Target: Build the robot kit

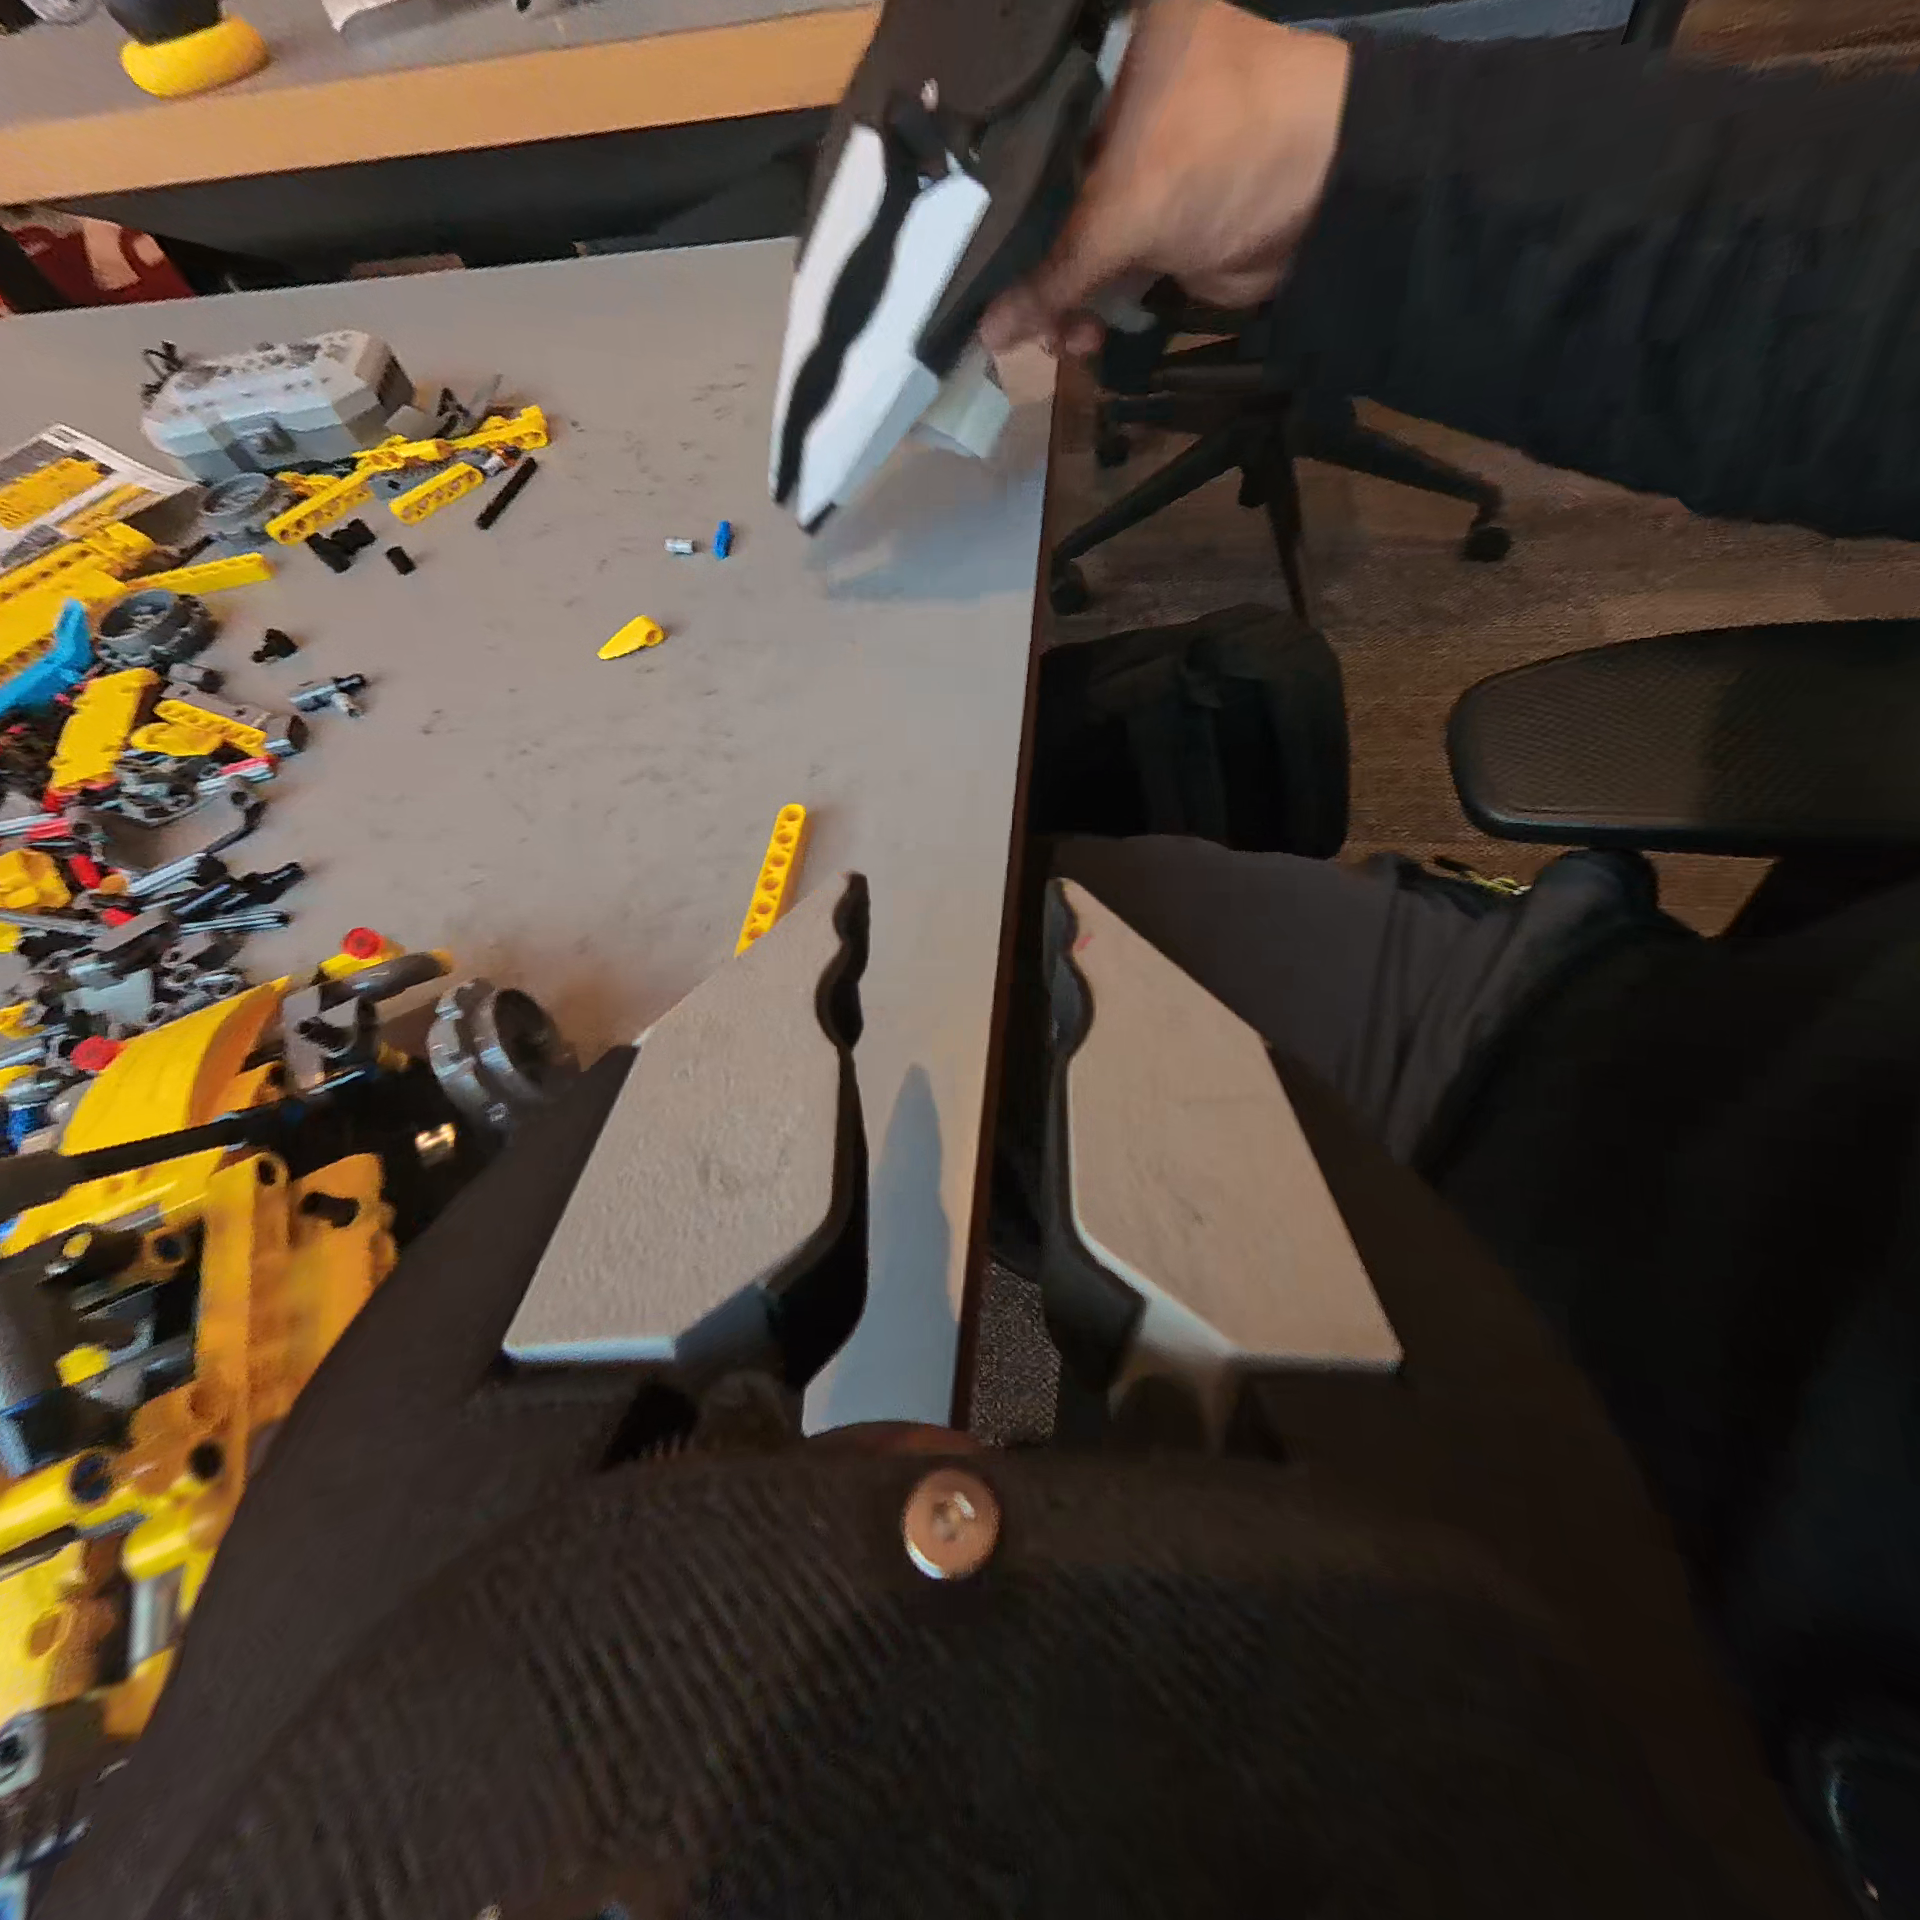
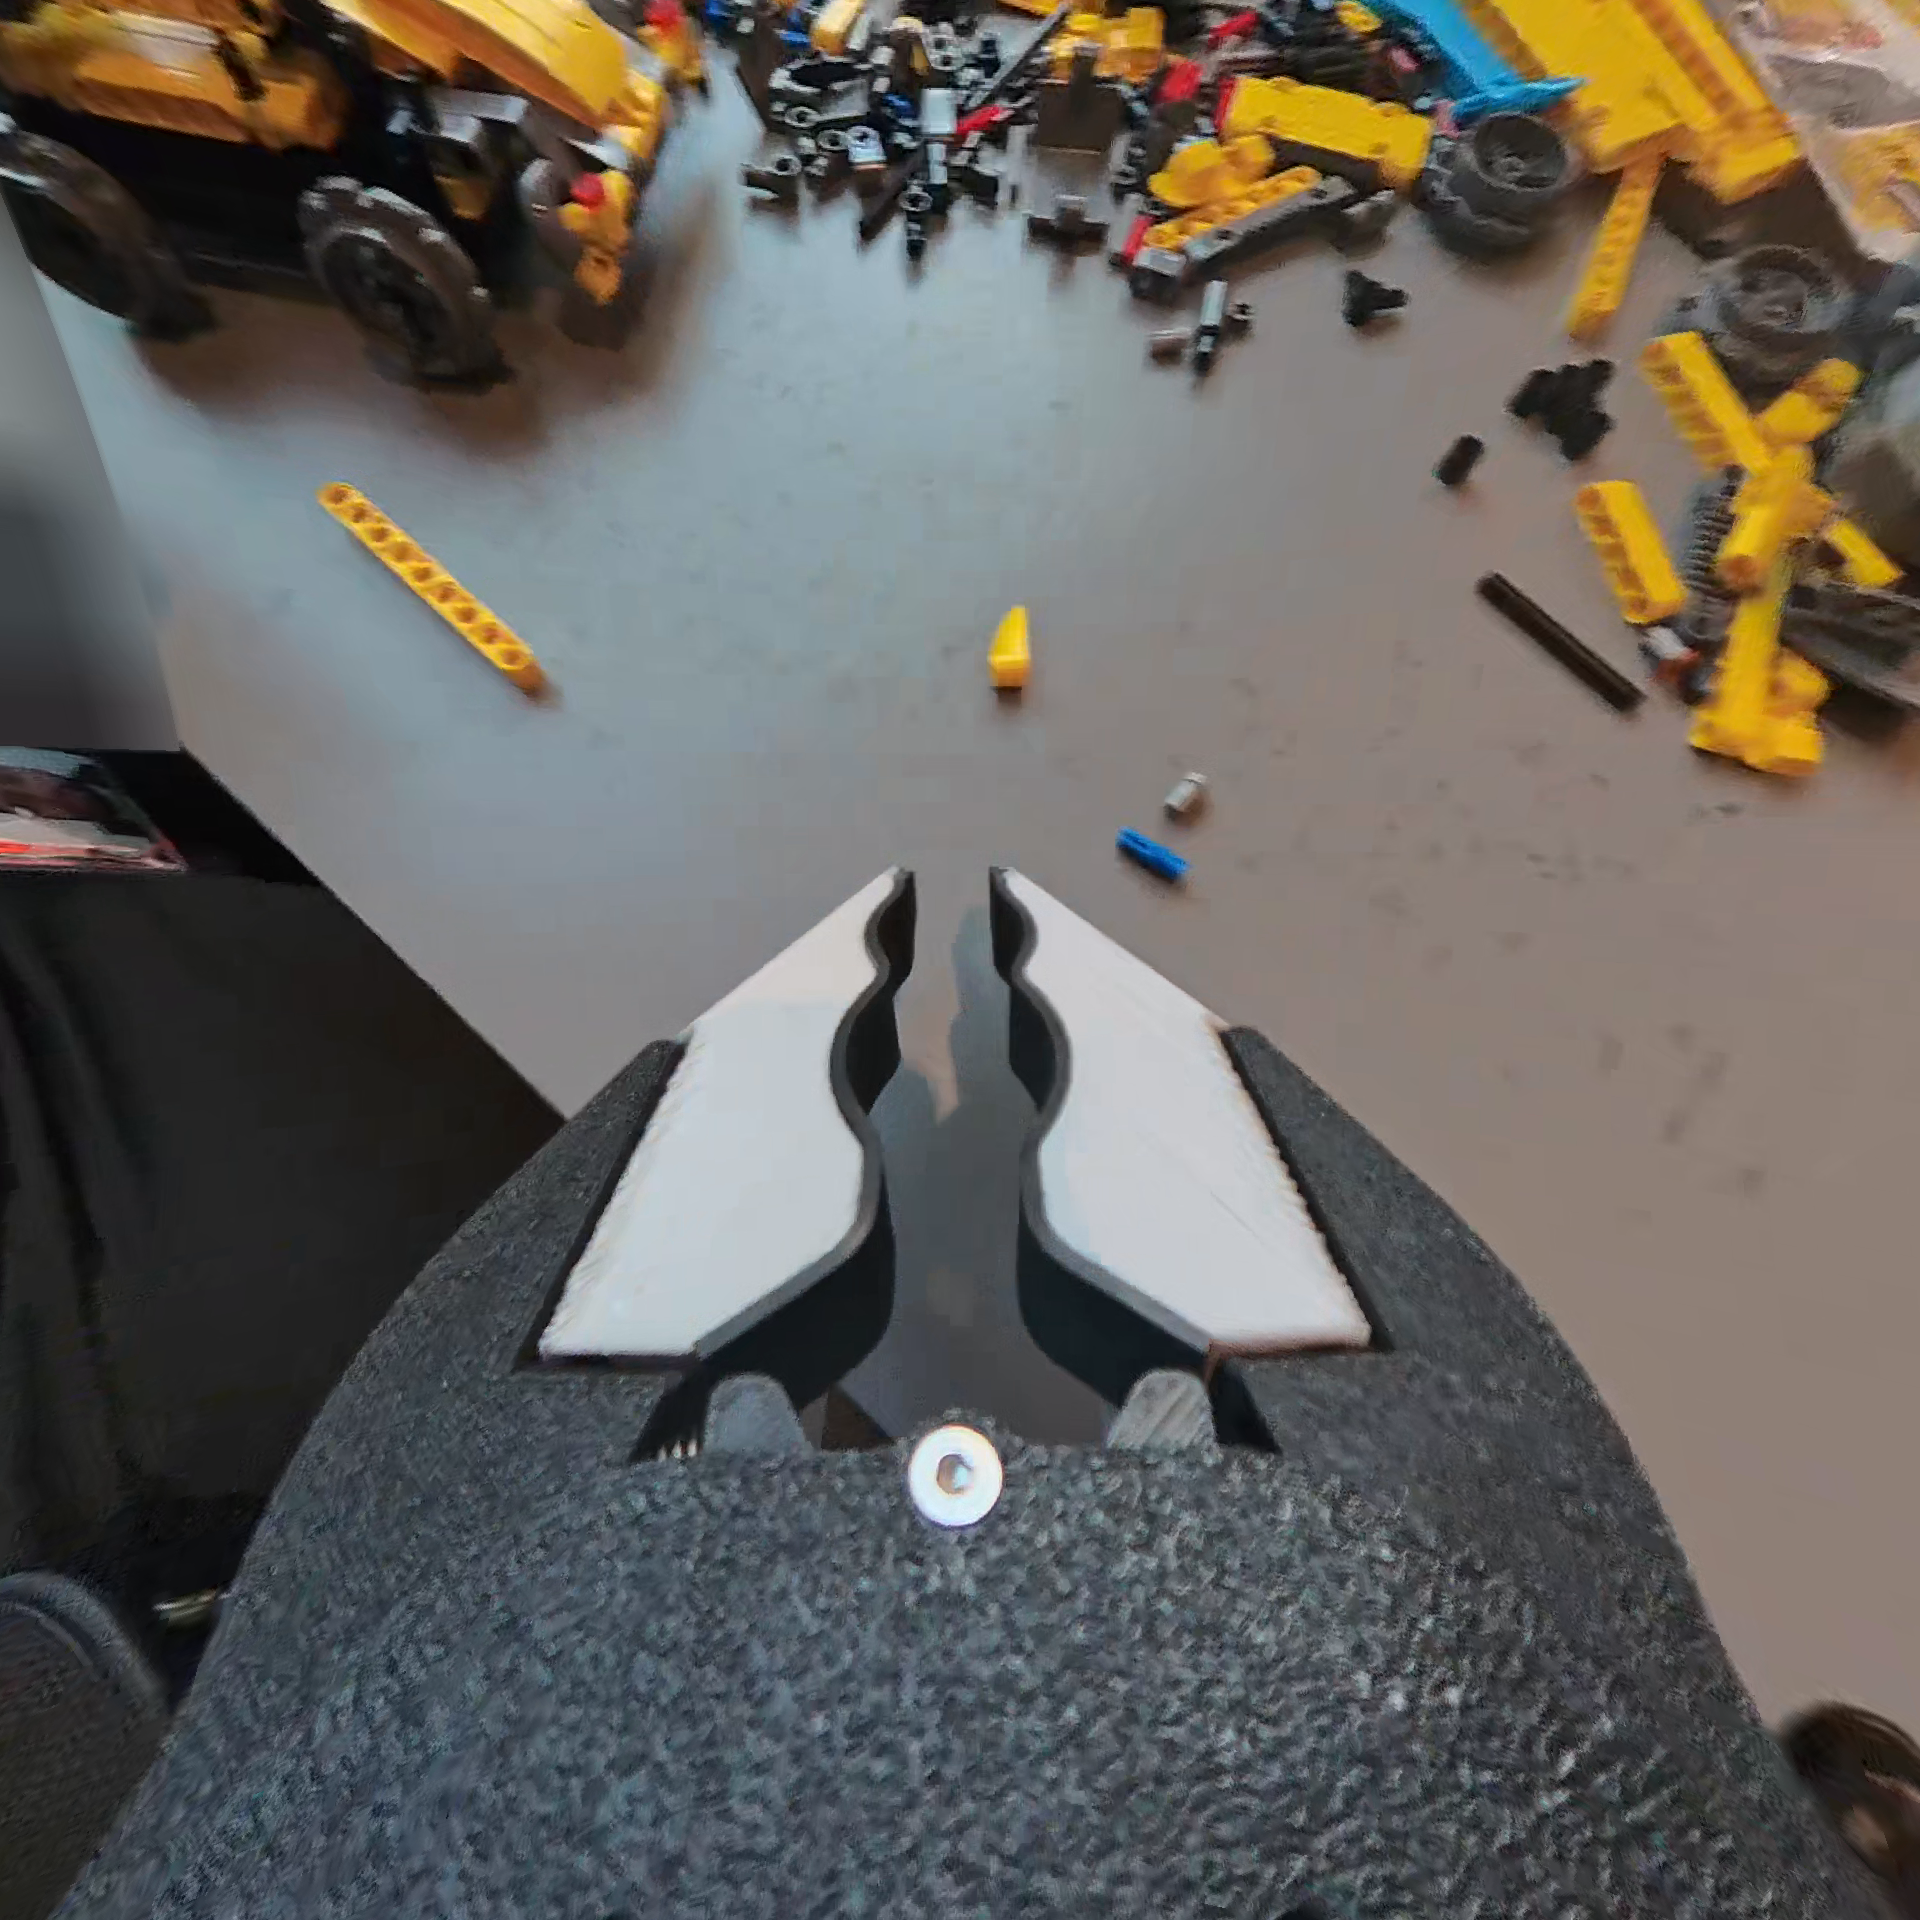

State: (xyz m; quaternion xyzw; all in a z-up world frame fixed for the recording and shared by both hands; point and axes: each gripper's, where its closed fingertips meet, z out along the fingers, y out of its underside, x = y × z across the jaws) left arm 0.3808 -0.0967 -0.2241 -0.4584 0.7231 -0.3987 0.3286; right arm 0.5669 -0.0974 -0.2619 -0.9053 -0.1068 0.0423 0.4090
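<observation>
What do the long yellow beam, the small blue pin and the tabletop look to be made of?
Long yellow beam: likely moulded plastic, smooth, a regular row of round holes. Small blue pin: probably plastic too, uniform saturated colour; too small and blurred to be sure. Tabletop: looks like matte grey laminate, faintly scuffed, with a dark edge band. The right hand-held gripper hangs open above it.

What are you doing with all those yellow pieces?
A person holds a grabbing tool in each hand over a grey table scattered with building-toy pieces. The right tool hangs empty, its fingers a little apart, closest to a small blue pin and a small grey piece. The left tool sits open at the table's edge, holding nothing, beside a long yellow beam. A yellow wedge lies alone mid-table. A half-built yellow vehicle and a heap of loose parts sit farther back.
</observation>
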